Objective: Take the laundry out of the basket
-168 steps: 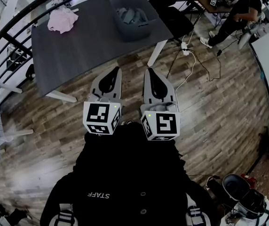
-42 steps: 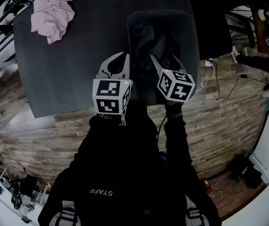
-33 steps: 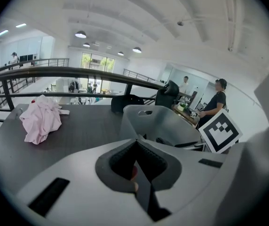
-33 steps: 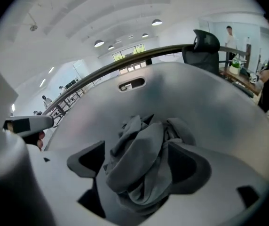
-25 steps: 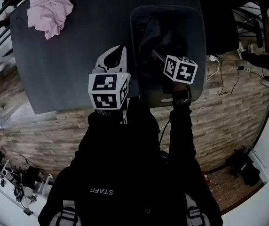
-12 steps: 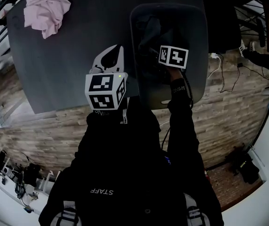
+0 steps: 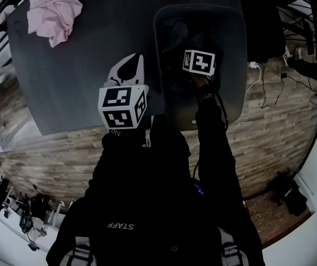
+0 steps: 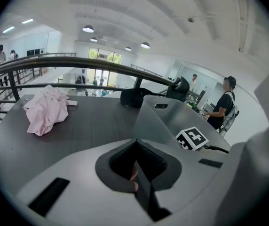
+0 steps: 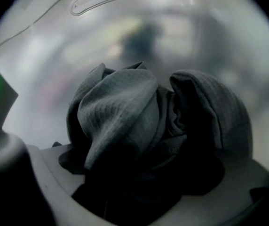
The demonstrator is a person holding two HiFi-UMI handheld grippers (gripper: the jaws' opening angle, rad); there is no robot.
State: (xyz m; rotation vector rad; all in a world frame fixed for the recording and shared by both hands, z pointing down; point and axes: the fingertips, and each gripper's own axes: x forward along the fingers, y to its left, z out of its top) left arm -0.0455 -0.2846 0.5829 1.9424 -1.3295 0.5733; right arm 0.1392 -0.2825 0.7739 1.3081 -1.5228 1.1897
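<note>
The grey laundry basket (image 7: 231,49) stands on the right end of a dark table (image 7: 81,65). Crumpled dark grey ribbed laundry (image 9: 125,117) lies in the basket and shows in the head view as a dark heap (image 7: 175,35). My right gripper (image 9: 144,173) points steeply down inside the basket. Its jaws have just been opening and stand wide, with the grey cloth between them and unpressed. Its marker cube (image 7: 199,61) hides the tips from above. My left gripper (image 7: 136,60) hovers over the table left of the basket, shut and empty.
A pink garment (image 7: 50,10) lies bunched at the table's far left corner. A black railing (image 8: 78,62) runs behind the table. The table's near edge (image 7: 92,127) meets wooden floor. A person (image 8: 225,102) sits far off beyond the basket (image 8: 158,121).
My right gripper has sunk deeper into the basket, onto the grey cloth. The left gripper has stayed where it was.
</note>
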